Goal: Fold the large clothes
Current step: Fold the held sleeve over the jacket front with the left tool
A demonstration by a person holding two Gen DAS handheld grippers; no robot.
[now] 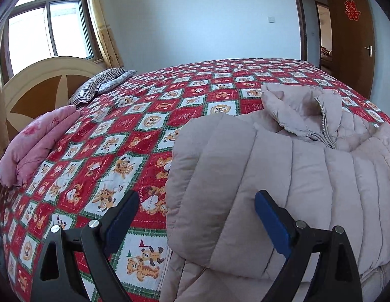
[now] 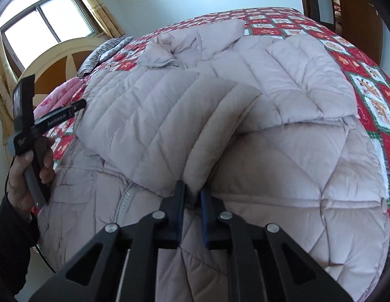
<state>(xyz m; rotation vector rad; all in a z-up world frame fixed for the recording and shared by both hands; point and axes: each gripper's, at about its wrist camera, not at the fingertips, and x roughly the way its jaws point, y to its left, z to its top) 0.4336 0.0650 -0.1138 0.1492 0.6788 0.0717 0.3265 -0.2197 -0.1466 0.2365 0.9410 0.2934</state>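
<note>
A pale beige quilted puffer coat (image 1: 308, 176) lies spread on the bed, collar (image 1: 295, 105) toward the far side. My left gripper (image 1: 196, 198) is open, hovering over the coat's left edge with a folded sleeve panel (image 1: 215, 176) under it and nothing pinched. In the right wrist view the coat (image 2: 308, 171) fills the bed, and a sleeve (image 2: 157, 120) lies folded across the chest. My right gripper (image 2: 192, 188) is shut on a ridge of that sleeve's near end. A person's hand (image 2: 26, 176) holds the left gripper's handle at the coat's left side.
The bed has a red patchwork quilt with cartoon animals (image 1: 119, 125). A folded pink blanket (image 1: 36, 146) and a striped pillow (image 1: 99, 85) lie by the round headboard (image 1: 39, 85). A window is behind it, and a brown door (image 1: 350, 50) stands at the far right.
</note>
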